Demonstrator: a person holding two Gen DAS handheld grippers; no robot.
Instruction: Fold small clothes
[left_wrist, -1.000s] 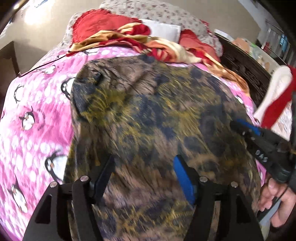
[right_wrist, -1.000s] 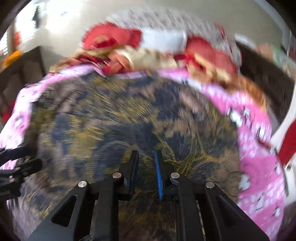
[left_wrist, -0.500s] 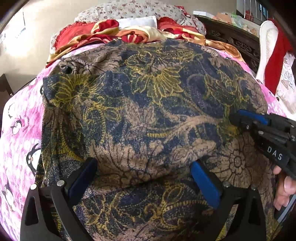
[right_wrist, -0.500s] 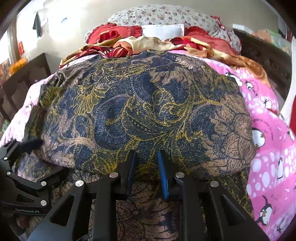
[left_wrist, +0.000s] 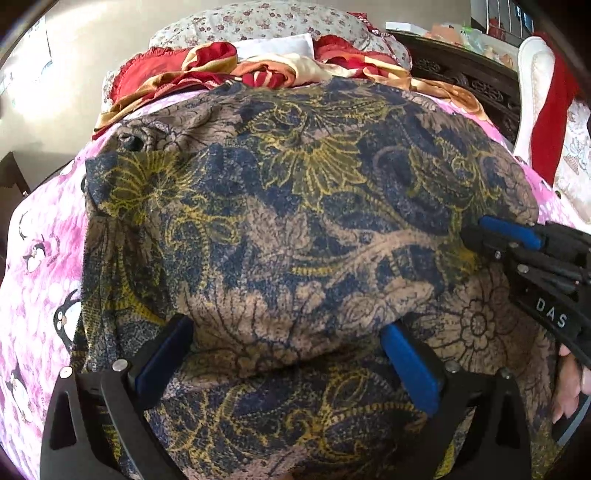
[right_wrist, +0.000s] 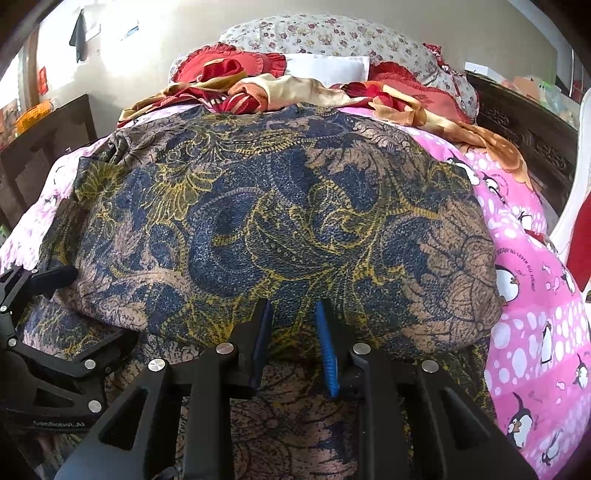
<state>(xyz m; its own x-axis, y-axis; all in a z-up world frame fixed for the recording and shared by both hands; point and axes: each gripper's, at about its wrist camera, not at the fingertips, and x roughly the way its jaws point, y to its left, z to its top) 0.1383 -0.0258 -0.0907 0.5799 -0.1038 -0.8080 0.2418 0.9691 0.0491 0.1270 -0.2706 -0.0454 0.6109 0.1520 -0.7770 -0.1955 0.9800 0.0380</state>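
While the patterned garment (left_wrist: 303, 229) lies spread on the bed with its near part doubled over, we read the step as setting down a fold. Left of the left gripper (left_wrist: 284, 354), the pink penguin sheet (left_wrist: 40, 258) shows bare. Left gripper: fingers wide apart, folded edge lying between them, nothing pinched. Ahead of it and to its right, the right gripper (left_wrist: 476, 232) comes in from the side at the fold's far end. In the right wrist view, right gripper (right_wrist: 291, 332) has fingers close together with a narrow gap; cloth sits in that gap, but we can't tell if it is truly pinched. Beyond both, a red and orange cloth heap (right_wrist: 258, 92) sits at the head of the bed.

To do it well, in our view: keep both ends level, lay the fold edge straight, release only once flat, then smooth outward.
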